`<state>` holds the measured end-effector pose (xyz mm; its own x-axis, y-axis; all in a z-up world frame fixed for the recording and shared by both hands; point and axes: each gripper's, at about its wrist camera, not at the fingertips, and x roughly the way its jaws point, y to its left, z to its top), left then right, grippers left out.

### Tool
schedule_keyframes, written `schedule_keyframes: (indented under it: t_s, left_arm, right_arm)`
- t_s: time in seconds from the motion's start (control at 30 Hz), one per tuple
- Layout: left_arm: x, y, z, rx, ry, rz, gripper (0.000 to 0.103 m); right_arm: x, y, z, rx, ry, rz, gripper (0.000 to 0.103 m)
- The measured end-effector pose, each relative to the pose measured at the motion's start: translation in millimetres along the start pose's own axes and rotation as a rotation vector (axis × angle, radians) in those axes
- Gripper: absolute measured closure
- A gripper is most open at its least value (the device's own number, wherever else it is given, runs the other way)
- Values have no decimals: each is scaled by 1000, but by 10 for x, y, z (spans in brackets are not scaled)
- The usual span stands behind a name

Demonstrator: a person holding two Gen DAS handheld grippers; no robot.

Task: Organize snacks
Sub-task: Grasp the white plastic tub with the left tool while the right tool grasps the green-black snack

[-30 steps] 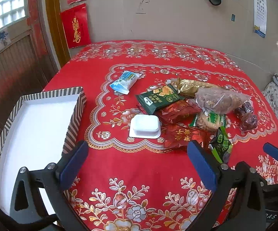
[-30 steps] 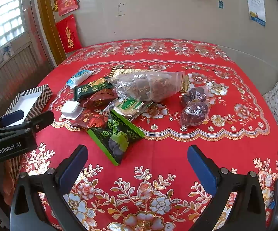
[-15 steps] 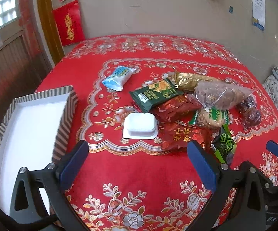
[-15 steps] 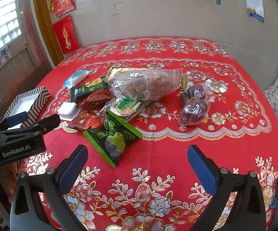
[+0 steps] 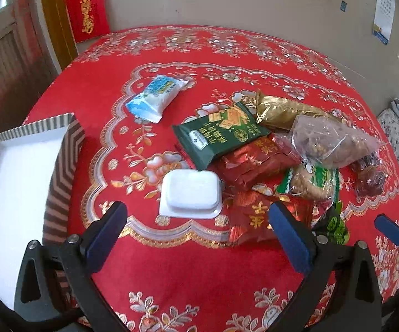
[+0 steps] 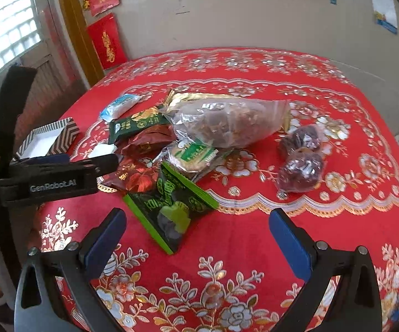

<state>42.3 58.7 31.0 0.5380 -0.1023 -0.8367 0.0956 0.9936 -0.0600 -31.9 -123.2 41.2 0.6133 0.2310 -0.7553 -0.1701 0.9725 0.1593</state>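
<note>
Both my tongs were spread, empty — left gripper (image 5: 196, 228) lined up on the near white tub (image 5: 190, 193), striped box (image 5: 61, 144) waiting left; right gripper (image 6: 196, 228) hovered over the green packet (image 6: 170, 206).

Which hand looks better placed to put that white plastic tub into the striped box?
Probably the left. The left gripper, jaws open, points at the white tub, with the striped box beside it. The right gripper faces the green packet.
</note>
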Motion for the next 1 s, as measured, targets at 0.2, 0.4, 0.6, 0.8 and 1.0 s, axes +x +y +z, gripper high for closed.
schedule_keyframes:
  t_s: [0.2, 0.4, 0.6, 0.8, 1.0]
  left_arm:
    - [135, 19, 139, 34, 21, 29, 1]
    - [214, 62, 170, 40, 35, 24, 2]
    - [207, 53, 158, 54, 41, 10, 20]
    - [170, 84, 147, 47, 35, 6, 27]
    - [168, 102, 141, 60, 36, 13, 39]
  right_arm:
    - [10, -2, 58, -23, -1, 1, 0]
    - [44, -48, 54, -9, 6, 0, 0]
    - [53, -41, 56, -12, 7, -2, 0]
    - [75, -14, 61, -19, 9, -5, 0]
    - [122, 44, 90, -84, -5, -14, 0]
